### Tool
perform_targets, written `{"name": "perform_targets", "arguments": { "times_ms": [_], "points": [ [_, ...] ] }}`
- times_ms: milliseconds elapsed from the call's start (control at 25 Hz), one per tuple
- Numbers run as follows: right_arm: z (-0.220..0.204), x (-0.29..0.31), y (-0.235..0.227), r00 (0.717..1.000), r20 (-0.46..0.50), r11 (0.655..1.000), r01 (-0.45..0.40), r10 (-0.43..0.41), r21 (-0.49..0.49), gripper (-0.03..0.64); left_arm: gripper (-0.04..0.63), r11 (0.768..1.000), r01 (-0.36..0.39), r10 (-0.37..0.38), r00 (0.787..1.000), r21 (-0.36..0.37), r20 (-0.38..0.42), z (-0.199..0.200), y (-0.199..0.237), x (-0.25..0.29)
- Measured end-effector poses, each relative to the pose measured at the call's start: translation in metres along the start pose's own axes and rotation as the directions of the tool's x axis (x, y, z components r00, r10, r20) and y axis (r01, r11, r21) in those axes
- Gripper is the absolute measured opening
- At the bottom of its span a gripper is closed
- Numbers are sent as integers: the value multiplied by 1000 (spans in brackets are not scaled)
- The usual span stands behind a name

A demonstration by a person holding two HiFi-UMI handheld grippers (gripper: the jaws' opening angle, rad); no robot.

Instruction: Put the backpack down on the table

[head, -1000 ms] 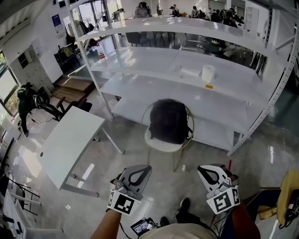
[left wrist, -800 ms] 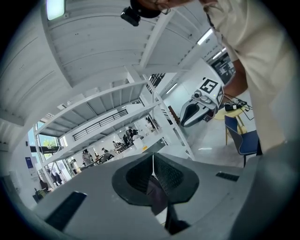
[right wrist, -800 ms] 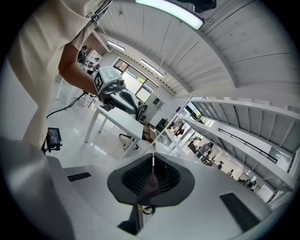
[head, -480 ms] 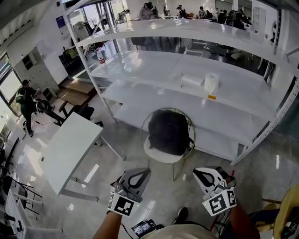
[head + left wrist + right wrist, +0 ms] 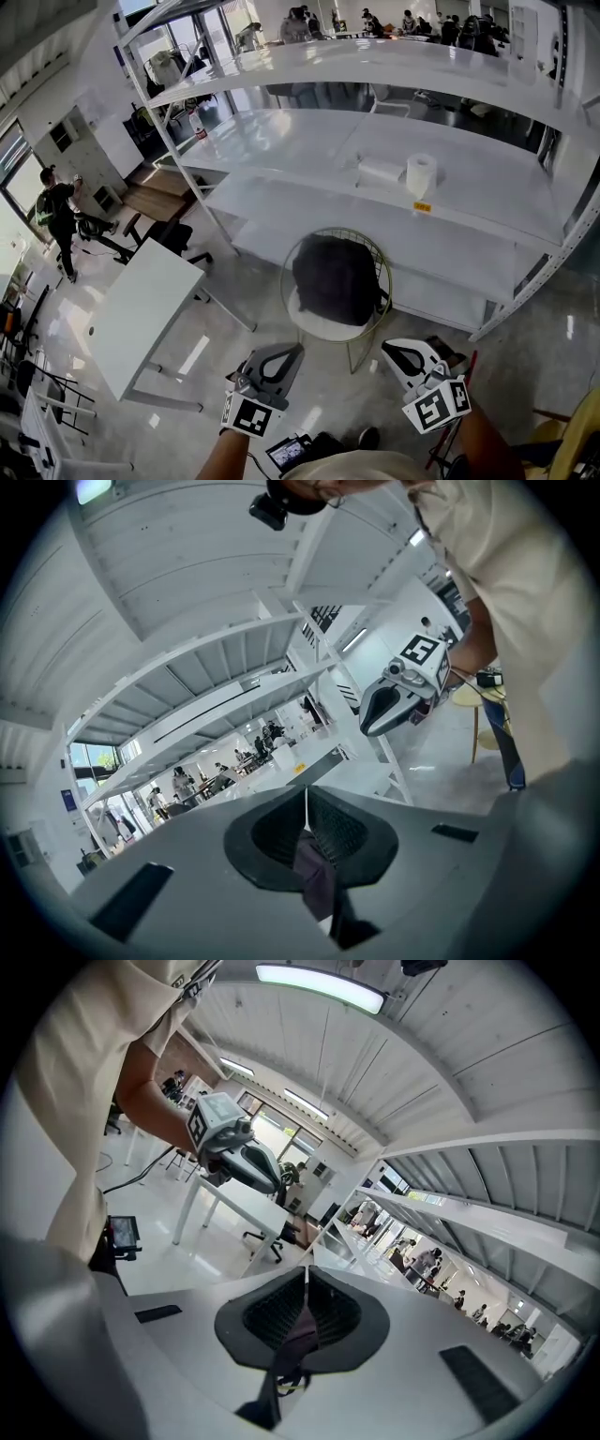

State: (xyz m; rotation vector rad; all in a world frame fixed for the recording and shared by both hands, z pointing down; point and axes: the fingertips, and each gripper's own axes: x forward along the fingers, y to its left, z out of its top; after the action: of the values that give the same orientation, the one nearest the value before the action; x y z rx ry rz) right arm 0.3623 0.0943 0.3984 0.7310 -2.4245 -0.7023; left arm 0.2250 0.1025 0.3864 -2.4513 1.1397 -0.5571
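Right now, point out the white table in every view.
Head view: white table, lower left, on the floor left of the chair.
Left gripper view: not in it.
Right gripper view: left of centre, behind the left gripper.
Shared landmark: the white shelving rack.

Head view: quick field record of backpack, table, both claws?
backpack: black, on the wire chair, not yet on the table
table: white, left of the chair
left claw: shut, holding nothing
right claw: shut, holding nothing
shelf: paper roll behind the chair
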Motion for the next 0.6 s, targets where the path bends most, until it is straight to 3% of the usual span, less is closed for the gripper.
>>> {"name": "perform_targets", "arguments": {
  "times_ms": [360, 600],
  "points": [
    [-27, 33, -25, 1000, -18, 999, -22, 23, 36, 28, 17, 999, 14, -15, 999, -31, -36, -29, 25, 42],
    [-35, 69, -53, 999, -42, 999, -10, 12, 53, 28, 17, 998, 33, -34, 999, -45, -23, -48, 64, 74]
  ]
}}
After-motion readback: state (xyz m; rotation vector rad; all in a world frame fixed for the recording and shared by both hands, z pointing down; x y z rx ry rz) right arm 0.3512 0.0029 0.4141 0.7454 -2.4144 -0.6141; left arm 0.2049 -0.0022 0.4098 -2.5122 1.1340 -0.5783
